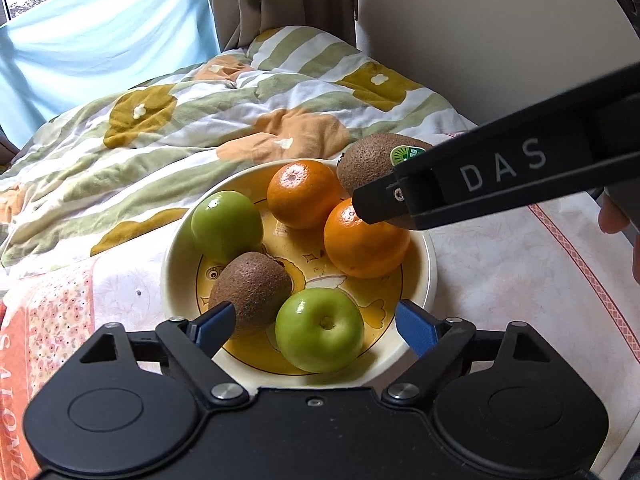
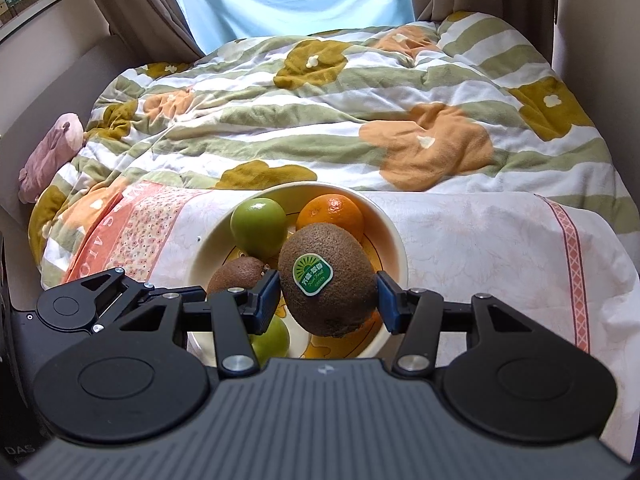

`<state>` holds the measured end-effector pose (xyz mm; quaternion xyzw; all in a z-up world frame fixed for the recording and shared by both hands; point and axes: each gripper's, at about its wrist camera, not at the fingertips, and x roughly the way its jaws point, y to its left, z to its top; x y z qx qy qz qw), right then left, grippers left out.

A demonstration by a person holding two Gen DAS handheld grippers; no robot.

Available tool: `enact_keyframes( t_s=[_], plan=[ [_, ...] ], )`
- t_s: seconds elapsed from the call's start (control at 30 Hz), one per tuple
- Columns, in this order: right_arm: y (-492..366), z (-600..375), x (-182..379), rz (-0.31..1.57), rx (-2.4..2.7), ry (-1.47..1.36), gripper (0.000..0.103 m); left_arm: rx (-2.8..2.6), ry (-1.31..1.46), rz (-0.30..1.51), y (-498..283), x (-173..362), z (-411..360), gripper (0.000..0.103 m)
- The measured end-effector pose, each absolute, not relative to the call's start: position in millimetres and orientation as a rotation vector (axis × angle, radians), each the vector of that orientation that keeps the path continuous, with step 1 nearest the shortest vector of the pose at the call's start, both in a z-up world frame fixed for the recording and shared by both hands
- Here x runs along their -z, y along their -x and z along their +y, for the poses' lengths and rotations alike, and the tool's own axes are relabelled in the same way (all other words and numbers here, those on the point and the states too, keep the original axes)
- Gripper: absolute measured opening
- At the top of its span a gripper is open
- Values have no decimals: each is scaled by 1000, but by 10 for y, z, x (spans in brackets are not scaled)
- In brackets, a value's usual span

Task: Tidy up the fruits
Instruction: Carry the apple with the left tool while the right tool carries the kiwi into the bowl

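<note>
My bowl (image 1: 430, 280) is cream with a yellow cartoon print inside. In it I see two green apples (image 1: 320, 330), two oranges (image 1: 366, 240) and a brown kiwi (image 1: 250, 292). My stickered kiwi (image 2: 328, 286) wears a green label. The quilt (image 2: 320, 112) shows green stripes with orange and mustard flowers.

You are seeing the big white letters "DAS" on the right gripper's (image 1: 362, 204) black arm. The kiwi's (image 2: 328, 284) green sticker (image 2: 313, 277) is showing words too small to read.
</note>
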<state>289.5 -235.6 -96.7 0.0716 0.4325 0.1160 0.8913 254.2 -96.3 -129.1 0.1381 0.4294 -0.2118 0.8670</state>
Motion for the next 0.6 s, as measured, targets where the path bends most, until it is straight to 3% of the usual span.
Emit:
enact_keyframes(
  t_s=[0.6],
  plan=[
    [-3255,-1932,1044,935,-338,-40,66,325,-218,916,-2411,1092,-568,101]
  ],
)
